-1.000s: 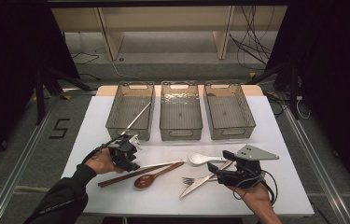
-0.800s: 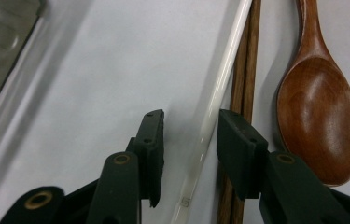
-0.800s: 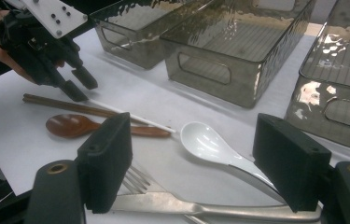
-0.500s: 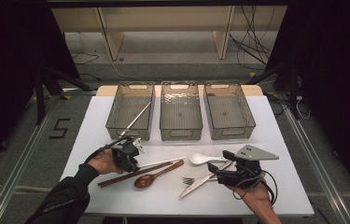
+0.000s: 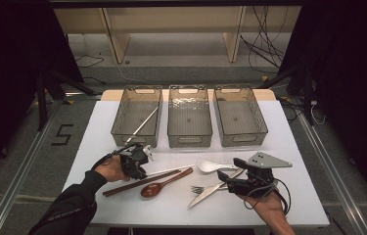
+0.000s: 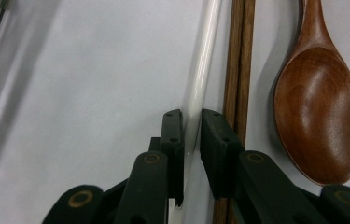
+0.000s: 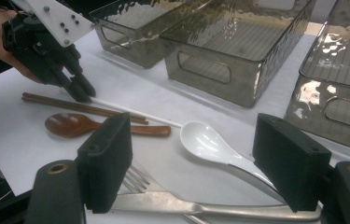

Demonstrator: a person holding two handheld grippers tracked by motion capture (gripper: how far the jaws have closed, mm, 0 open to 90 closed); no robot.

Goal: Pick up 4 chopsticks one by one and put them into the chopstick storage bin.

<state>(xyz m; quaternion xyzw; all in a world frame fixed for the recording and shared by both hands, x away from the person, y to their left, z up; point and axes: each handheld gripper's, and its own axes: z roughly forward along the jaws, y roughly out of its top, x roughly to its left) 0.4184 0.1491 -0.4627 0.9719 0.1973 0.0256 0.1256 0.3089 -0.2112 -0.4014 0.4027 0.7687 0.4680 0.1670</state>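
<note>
Since the earlier frame the left gripper point(image 5: 144, 157) has kept its place; its jaws have just been closing and now pinch the white chopstick point(image 6: 200, 79) near its end, pads against both sides. The stick lies flat on the white table point(image 5: 293, 142), just beside the wooden chopsticks.

Counted, largest first:
- One table.
- Three clear bins point(image 5: 190, 116) in a row at the far side; the left one holds one white chopstick point(image 5: 142, 125) leaning inside.
- Two grippers. The right gripper point(image 7: 196, 163) hovers with jaws wide apart, gripping nothing, above the knife and fork.
- One pair of wooden chopsticks point(image 6: 238, 70).
- One wooden spoon point(image 6: 319, 112), just beside that pair.
- One knife point(image 5: 210, 192), one fork point(image 5: 201, 188), crossing each other.
- One white spoon point(image 7: 210, 142).
</note>
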